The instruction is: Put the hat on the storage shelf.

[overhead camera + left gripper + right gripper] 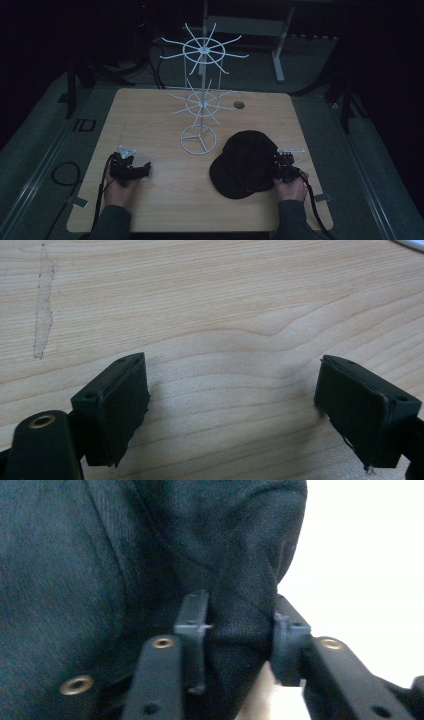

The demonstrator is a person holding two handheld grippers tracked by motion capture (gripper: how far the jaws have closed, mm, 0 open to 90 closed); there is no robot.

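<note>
Black fabric cap (245,162) lies on the light wooden table (165,200) in the high view, at about 4 o'clock from the white wire display stand (200,100). The right claw (276,167) meets the cap's 3 o'clock edge; the left claw (145,169) rests on bare wood at the table's 8 o'clock, well apart from the cap.

Left gripper view: the left claw (232,395) is spread wide over bare wood, holding nothing.

Right gripper view: the right claw (240,625) pinches a fold of the cap (100,555) between its jaws.
</note>
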